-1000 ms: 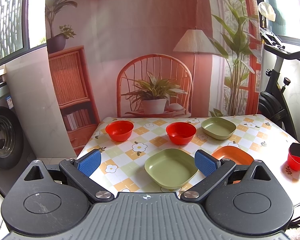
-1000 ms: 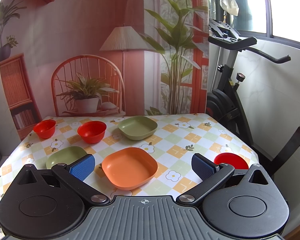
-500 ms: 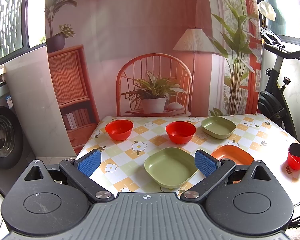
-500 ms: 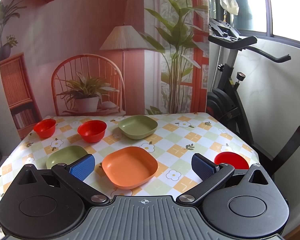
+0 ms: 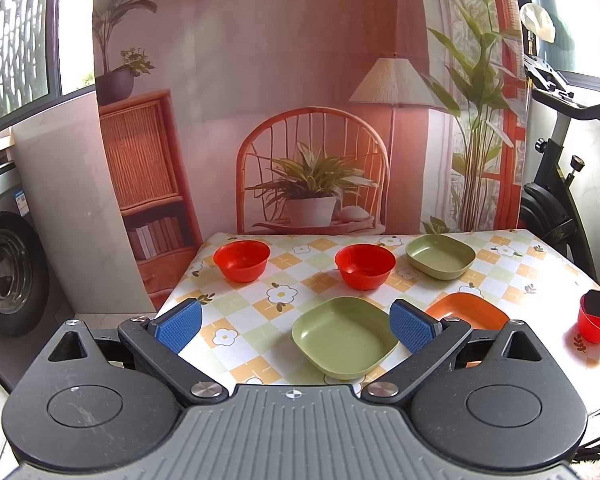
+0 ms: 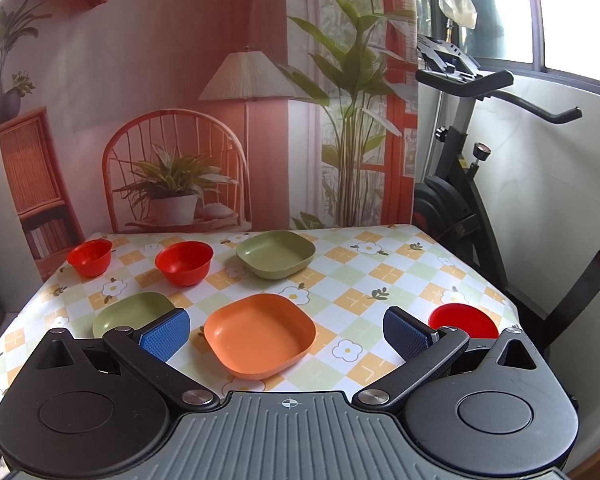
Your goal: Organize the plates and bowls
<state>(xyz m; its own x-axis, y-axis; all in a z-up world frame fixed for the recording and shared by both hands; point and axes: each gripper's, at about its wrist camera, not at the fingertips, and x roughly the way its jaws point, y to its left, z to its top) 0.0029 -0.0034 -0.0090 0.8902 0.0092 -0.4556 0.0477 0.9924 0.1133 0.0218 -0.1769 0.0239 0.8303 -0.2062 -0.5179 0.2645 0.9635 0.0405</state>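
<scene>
Now — both grippers spread, empty | orange plate upright, squarish — corner toward camera.

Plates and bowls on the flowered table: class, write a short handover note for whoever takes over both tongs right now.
Left tongs: open, empty, above the near table edge, facing the near green plate.
Right tongs: open, empty, facing the orange plate.
Far green plate sits at the back, with two red bowls to its left.
A third red bowl sits near the right front corner.
Done: nothing stacked or gripped yet.
Left: stack the three plates together and the three bowls together.
</scene>
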